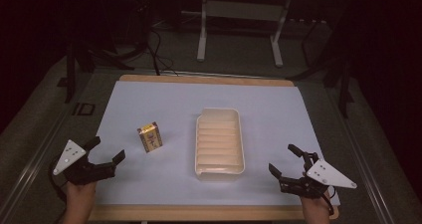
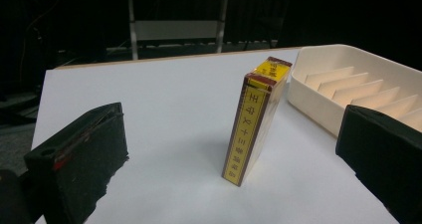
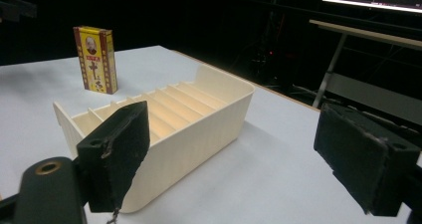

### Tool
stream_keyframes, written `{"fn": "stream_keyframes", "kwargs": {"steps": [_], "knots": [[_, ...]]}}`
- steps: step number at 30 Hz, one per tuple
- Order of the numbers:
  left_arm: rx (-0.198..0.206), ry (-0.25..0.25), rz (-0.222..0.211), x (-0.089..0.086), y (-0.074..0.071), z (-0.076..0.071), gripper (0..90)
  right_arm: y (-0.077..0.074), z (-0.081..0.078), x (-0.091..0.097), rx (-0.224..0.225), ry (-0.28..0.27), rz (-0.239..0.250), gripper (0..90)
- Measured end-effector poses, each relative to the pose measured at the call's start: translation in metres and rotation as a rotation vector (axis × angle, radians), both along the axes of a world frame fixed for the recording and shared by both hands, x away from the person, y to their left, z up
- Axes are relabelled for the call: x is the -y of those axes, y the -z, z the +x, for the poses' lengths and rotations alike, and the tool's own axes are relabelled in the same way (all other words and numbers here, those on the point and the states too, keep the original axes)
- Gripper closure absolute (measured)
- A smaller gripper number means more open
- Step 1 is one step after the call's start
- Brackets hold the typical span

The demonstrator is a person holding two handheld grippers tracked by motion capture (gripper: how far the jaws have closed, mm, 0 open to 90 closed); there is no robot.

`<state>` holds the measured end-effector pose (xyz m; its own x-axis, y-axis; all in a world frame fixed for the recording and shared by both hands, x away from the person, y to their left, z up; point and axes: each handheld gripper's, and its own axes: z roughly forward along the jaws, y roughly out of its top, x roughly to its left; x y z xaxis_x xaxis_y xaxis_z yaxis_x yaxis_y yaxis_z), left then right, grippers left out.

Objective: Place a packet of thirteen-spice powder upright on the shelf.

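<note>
High view: my left gripper (image 1: 105, 156) and right gripper (image 1: 285, 160) both gape, holding nothing.
Box (image 1: 150, 137): slim yellow carton, upright (maroon edges).
Tray (image 1: 241, 134): cream plastic, ribbed inside.

The box (image 1: 150, 137) stands upright on the table (image 1: 164, 99), left of the tray (image 1: 219, 170) and apart from it. The tray lies near the table's middle, its dividers running crosswise. The left gripper (image 1: 105, 153) sits at the near left edge, the right gripper (image 1: 284, 160) at the near right, tray between them.
</note>
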<state>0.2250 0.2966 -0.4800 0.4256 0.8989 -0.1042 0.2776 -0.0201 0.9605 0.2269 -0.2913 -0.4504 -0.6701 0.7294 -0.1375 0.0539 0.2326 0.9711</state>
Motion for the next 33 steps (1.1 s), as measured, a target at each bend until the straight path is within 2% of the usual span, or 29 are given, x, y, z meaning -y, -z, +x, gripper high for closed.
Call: {"fn": "stream_keyframes", "kwargs": {"steps": [2,5,9,12,16,18,19,21,24,26,30,33], "knots": [[0.003,0.020,-0.004,0.000,0.000,0.000,0.1,0.000,0.000,0.000,-0.001,0.000,0.000,14.4],[0.005,0.054,0.014,0.001,0.001,0.001,0.1,0.000,0.000,0.000,-0.001,0.000,0.002,14.4],[0.012,0.069,0.029,0.006,-0.002,0.001,0.1,0.001,0.001,0.000,-0.010,-0.002,-0.001,14.4],[0.006,0.107,0.036,0.009,-0.004,0.001,0.1,0.001,0.001,0.000,-0.008,-0.005,0.000,14.4],[-0.034,0.146,0.055,0.015,-0.009,0.001,0.1,0.001,0.001,0.000,-0.009,-0.002,0.000,14.4],[-0.054,0.142,0.087,0.019,-0.014,0.000,0.1,0.002,0.002,0.000,-0.011,-0.001,-0.007,14.4],[-0.078,0.141,0.112,0.021,-0.017,0.001,0.1,0.002,0.002,0.000,-0.015,-0.002,-0.007,14.4],[-0.106,0.154,0.087,0.022,-0.020,0.003,0.1,0.002,0.002,-0.001,-0.019,-0.004,-0.008,14.4],[-0.137,0.167,0.072,0.022,-0.022,0.005,0.1,0.003,0.003,0.000,-0.025,-0.006,-0.003,14.4],[-0.157,0.174,0.095,0.022,-0.025,0.007,0.1,0.003,0.003,-0.001,-0.030,-0.006,-0.003,14.4],[-0.206,0.199,0.113,0.022,-0.028,0.011,0.1,0.003,0.002,-0.001,-0.028,-0.007,-0.014,14.5],[-0.257,0.233,0.147,0.022,-0.029,0.014,0.1,0.003,0.002,-0.002,-0.027,-0.008,-0.017,14.5]]}}
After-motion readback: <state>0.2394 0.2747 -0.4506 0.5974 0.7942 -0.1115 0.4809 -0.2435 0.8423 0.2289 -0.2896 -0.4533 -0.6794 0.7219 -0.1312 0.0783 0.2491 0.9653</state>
